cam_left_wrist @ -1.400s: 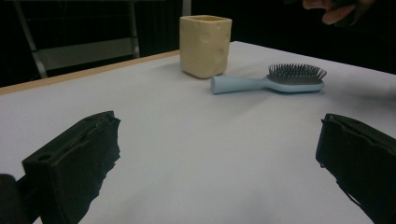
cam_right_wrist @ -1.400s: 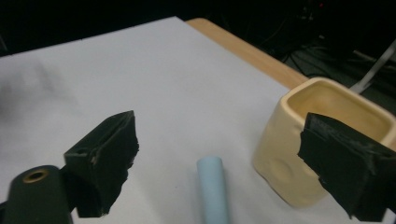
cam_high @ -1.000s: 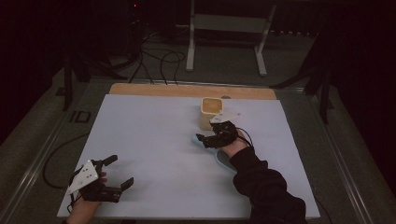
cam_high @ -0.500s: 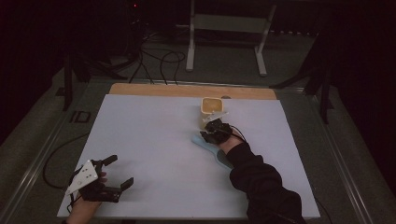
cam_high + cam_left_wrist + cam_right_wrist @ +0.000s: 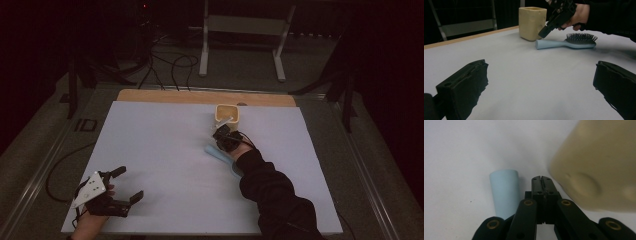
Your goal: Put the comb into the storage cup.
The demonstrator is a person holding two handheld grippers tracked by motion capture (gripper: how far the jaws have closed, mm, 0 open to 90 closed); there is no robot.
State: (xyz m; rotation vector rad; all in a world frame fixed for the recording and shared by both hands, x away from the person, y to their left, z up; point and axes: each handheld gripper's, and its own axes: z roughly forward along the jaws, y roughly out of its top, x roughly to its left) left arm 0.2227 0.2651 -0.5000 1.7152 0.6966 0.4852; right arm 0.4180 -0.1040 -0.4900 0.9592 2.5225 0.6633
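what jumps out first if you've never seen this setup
Probably the pale yellow square cup standing at the far edge of the white table sheet, with the light blue plastic hairbrush lying just in front of it. The right claw hangs over the brush handle, jaws just closed with nothing between them, while the left claw rests wide open at the near left corner.

High overhead view; two low tool-mounted views sharing hairbrush (image 5: pixel 566 43).
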